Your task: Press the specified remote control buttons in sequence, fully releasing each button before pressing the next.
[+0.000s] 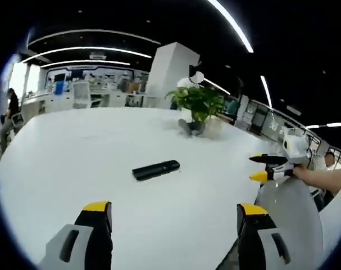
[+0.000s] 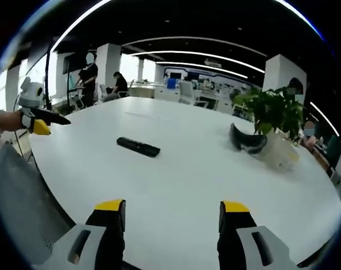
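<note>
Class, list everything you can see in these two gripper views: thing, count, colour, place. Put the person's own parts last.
Remote control: one, black, lying flat near the table's middle.
Table: one, white, large and rounded.
Potted plant: one, green leaves, pale pot, far side of the table.
Dark curved object: one, dark grey, beside the plant; unclear what it is.
Chair back: one, grey, at the table's edge.
People: a few, dark clothes, in the background office.
Left gripper: yellow-tipped black fingers, open.
Right gripper: same, open.

A wide white table (image 1: 74, 163) carries a black remote control (image 1: 156, 169) mid-frame and a potted plant (image 1: 199, 109) upper right.
</note>
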